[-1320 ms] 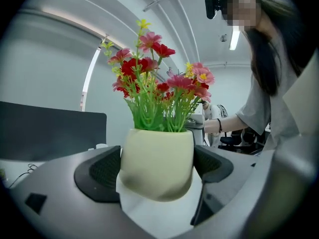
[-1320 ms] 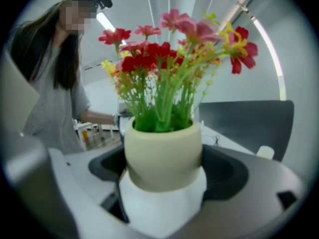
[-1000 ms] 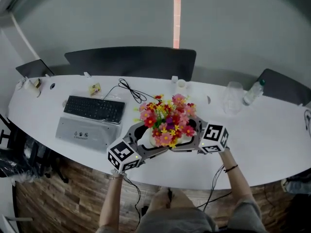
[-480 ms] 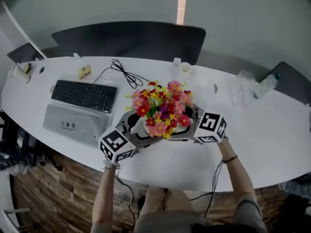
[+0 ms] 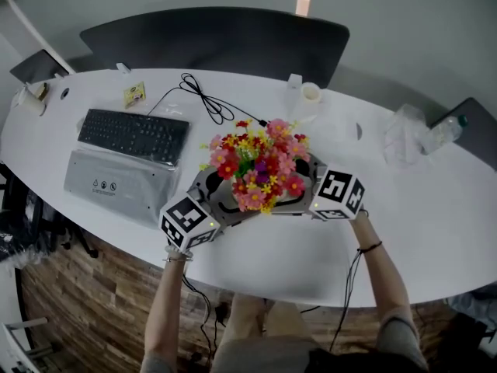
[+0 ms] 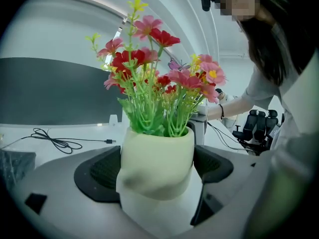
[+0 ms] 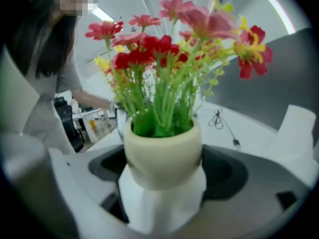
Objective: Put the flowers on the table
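While the left gripper [image 6: 157,179] and right gripper [image 7: 163,182] jaws clamp the cream pot of red, pink and yellow flowers [image 5: 257,170], release onto the white desk [image 5: 435,212] appears outstanding.

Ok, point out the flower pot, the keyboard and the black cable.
flower pot [image 6: 157,158], left gripper view, cream front wall.
keyboard [image 5: 133,136], head view, middle of its keys.
black cable [image 5: 206,103], head view, the looped part.

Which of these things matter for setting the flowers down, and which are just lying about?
In the job: flower pot, left gripper and right gripper, both clamped on it; table.
Just lying about: keyboard, black cable, plastic bottle, grey box.
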Demonstrator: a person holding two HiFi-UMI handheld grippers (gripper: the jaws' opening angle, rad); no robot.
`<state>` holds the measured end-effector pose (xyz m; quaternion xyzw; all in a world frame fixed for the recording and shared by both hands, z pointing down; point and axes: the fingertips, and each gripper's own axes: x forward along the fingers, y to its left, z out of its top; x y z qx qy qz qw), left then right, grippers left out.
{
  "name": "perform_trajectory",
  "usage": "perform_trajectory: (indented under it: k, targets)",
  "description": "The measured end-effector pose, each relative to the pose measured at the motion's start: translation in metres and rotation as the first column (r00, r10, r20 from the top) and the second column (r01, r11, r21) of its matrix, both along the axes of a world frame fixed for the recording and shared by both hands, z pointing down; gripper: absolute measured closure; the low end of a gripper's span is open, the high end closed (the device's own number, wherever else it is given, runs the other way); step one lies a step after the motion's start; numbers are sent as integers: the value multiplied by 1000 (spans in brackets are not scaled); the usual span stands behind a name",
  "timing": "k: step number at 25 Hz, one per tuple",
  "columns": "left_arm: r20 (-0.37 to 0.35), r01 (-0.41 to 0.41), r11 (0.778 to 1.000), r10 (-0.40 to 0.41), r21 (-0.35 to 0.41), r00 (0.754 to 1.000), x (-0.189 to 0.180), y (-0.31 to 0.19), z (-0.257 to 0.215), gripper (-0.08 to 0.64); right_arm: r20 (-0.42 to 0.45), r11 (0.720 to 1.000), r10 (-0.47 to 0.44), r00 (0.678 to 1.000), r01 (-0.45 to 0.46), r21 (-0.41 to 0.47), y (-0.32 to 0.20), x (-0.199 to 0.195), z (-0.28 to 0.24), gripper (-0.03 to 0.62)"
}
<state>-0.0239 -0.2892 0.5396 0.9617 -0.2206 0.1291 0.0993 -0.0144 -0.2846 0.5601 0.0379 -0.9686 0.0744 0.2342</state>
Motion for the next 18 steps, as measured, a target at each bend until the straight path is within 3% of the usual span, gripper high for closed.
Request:
perform_trajectory:
  k: [18]
  targets:
    - [77,10,1000,-10,7,997,-8,-7,24,110,-88,999,-6,996,9,36,-9,-6,25,135]
